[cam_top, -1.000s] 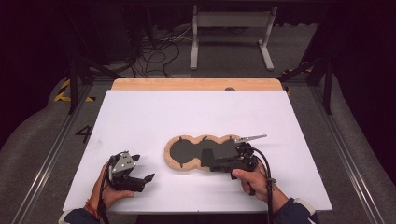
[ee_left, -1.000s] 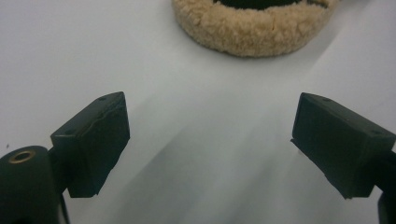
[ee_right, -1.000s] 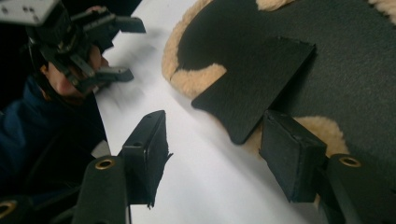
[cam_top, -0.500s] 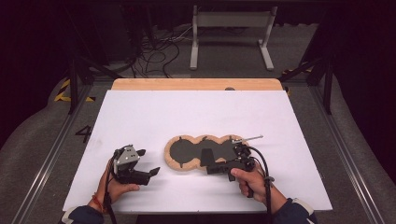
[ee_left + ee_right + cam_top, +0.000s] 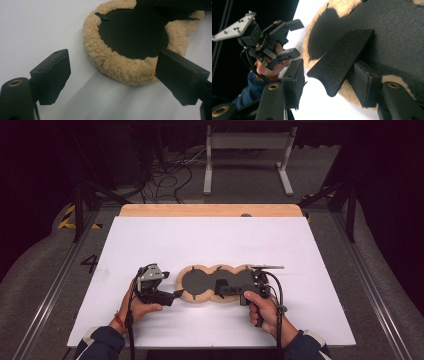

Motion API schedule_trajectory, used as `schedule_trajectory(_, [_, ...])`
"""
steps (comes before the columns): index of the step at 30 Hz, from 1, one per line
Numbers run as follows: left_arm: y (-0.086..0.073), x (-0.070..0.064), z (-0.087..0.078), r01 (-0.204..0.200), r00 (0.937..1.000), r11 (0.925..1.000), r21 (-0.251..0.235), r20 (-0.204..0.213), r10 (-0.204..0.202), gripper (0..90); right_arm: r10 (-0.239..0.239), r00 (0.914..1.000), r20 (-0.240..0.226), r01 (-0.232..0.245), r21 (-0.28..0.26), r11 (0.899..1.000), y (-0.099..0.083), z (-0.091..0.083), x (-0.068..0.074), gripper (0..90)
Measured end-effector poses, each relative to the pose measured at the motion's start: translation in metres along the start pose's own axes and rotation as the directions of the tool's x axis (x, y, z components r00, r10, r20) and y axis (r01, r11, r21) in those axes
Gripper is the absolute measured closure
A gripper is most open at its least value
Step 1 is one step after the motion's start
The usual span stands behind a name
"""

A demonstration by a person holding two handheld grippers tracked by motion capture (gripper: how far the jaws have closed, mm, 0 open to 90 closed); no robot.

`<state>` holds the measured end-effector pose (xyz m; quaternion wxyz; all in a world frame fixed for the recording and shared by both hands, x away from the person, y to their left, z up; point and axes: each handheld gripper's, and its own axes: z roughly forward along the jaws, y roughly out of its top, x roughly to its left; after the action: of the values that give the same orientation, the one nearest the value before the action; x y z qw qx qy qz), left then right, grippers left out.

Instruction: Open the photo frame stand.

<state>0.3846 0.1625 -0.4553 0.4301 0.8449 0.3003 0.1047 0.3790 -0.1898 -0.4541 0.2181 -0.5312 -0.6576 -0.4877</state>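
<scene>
Left gripper [image 5: 112, 77], jaws spread, is facing the left end of a tan fleece three-lobed pad with black centre [image 5: 200, 282]; right gripper [image 5: 329, 82], jaws spread, is straddling its black tab [image 5: 342, 60] on the white table [image 5: 210, 240].

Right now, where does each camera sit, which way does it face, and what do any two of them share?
High view: above the person's side, looking forward and down on the table; both hands hold tools beside the fleece pad.
Left gripper view: rides the left tool, looking between its open jaws at the pad's rounded end.
Right gripper view: rides the right tool, looking across the pad toward the left tool and hand.
Shared: all three show the pad.
</scene>
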Motion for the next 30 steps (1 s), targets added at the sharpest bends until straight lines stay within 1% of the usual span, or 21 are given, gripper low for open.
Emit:
schedule_trajectory(3, [0.003, 0.005, 0.005, 0.025, 0.9996, 0.9997, 0.007, 0.012, -0.025, 13.6, 0.025, 0.9997, 0.008, -0.025, -0.019, 1.0, 0.001, 0.004, 0.0, 50.0])
schedule_trajectory(4, [0.004, 0.006, 0.006, 0.022, 0.9996, 0.9997, 0.011, 0.018, -0.022, 13.5, 0.034, 0.9994, 0.009, -0.034, -0.032, 0.999, 0.002, 0.005, -0.001, 50.0])
schedule_trajectory(5, [0.005, 0.007, 0.007, 0.032, 0.9992, 0.9993, 0.017, 0.024, -0.032, 13.5, 0.038, 0.9993, 0.004, -0.038, -0.034, 0.999, 0.002, 0.006, -0.001, 50.0])
schedule_trajectory(6, [0.007, 0.01, 0.008, 0.02, 0.9994, 0.9996, 0.022, 0.027, -0.02, 13.5, 0.042, 0.9991, 0.001, -0.042, -0.034, 0.999, 0.002, 0.007, -0.001, 50.0])
schedule_trajectory(7, [0.007, 0.011, 0.01, 0.038, 0.9986, 0.9991, 0.02, 0.037, -0.039, 13.5, 0.045, 0.999, 0.001, -0.045, -0.038, 0.998, 0.003, 0.008, -0.001, 49.9])
schedule_trajectory(8, [0.008, 0.014, 0.011, 0.037, 0.9983, 0.9991, 0.022, 0.044, -0.038, 13.5, 0.043, 0.9991, 0.002, -0.043, -0.036, 0.998, 0.003, 0.009, -0.001, 49.9])
schedule_trajectory(9, [0.008, 0.015, 0.012, 0.055, 0.9976, 0.9982, 0.024, 0.041, -0.056, 13.5, 0.043, 0.9991, -0.002, -0.043, -0.036, 0.998, 0.003, 0.01, -0.001, 50.0])
schedule_trajectory(11, [0.008, 0.017, 0.015, 0.074, 0.9954, 0.9967, 0.033, 0.059, -0.076, 13.5, 0.044, 0.999, -0.001, -0.044, -0.035, 0.998, 0.002, 0.01, 0.0, 50.1])
schedule_trajectory(12, [0.008, 0.018, 0.016, 0.064, 0.9963, 0.997, 0.043, 0.054, -0.067, 13.5, 0.044, 0.999, -0.008, -0.044, -0.038, 0.998, 0.001, 0.011, 0.0, 50.2])
schedule_trajectory(13, [0.008, 0.018, 0.018, 0.06, 0.9966, 0.9967, 0.054, 0.054, -0.063, 13.5, 0.044, 0.9988, -0.021, -0.045, -0.023, 0.999, 0.0, 0.013, 0.0, 50.3])
schedule_trajectory(14, [0.008, 0.018, 0.018, 0.06, 0.9966, 0.9967, 0.054, 0.054, -0.063, 12.7, 0.044, 0.9988, -0.021, -0.045, -0.023, 0.999, 0.0, 0.013, 0.0, 50.3])
schedule_trajectory(15, [0.008, 0.019, 0.018, 0.062, 0.9954, 0.9967, 0.053, 0.071, -0.065, 12.7, 0.032, 0.9993, -0.019, -0.032, -0.029, 0.999, -0.001, 0.014, 0.001, 50.5])
schedule_trajectory(17, [0.008, 0.018, 0.019, 0.061, 0.9952, 0.9967, 0.053, 0.073, -0.065, 13.0, 0.035, 0.9993, -0.017, -0.035, -0.028, 0.999, -0.001, 0.014, 0.0, 51.6])
schedule_trajectory(18, [0.008, 0.017, 0.019, 0.073, 0.9941, 0.9958, 0.056, 0.077, -0.077, 13.2, 0.031, 0.9993, -0.021, -0.031, -0.025, 0.999, -0.001, 0.014, 0.0, 52.3])
schedule_trajectory(21, [0.007, 0.018, 0.019, 0.073, 0.9936, 0.9957, 0.057, 0.082, -0.077, 13.2, 0.028, 0.9992, -0.029, -0.029, -0.024, 0.999, -0.001, 0.013, -0.002, 53.8])
schedule_trajectory(22, [0.007, 0.019, 0.019, 0.065, 0.9935, 0.9961, 0.06, 0.089, -0.071, 13.2, 0.025, 0.9992, -0.031, -0.025, -0.021, 0.999, -0.001, 0.013, -0.003, 54.6])
schedule_trajectory(23, [0.006, 0.019, 0.019, 0.074, 0.9931, 0.9955, 0.059, 0.086, -0.079, 13.1, 0.019, 0.9993, -0.032, -0.019, -0.019, 1.0, 0.0, 0.013, -0.003, 55.7])
schedule_trajectory(24, [0.005, 0.019, 0.02, 0.1, 0.9892, 0.9932, 0.059, 0.102, -0.106, 13.0, 0.01, 0.9993, -0.037, -0.011, -0.021, 1.0, -0.001, 0.013, -0.005, 56.6])
schedule_trajectory(25, [0.005, 0.019, 0.02, 0.1, 0.9892, 0.9932, 0.059, 0.102, -0.106, 13.0, 0.006, 0.9993, -0.038, -0.006, -0.019, 1.0, -0.001, 0.013, -0.005, 57.3])
schedule_trajectory(27, [0.005, 0.018, 0.021, 0.12, 0.9847, 0.9909, 0.062, 0.12, -0.126, 12.7, -0.009, 0.9991, -0.041, 0.008, -0.013, 1.0, 0.0, 0.013, -0.006, 59.5])
schedule_trajectory(30, [0.005, 0.018, 0.023, 0.121, 0.9826, 0.9908, 0.062, 0.135, -0.128, 12.5, -0.032, 0.9984, -0.048, 0.031, -0.011, 0.999, 0.0, 0.012, -0.007, 61.7])
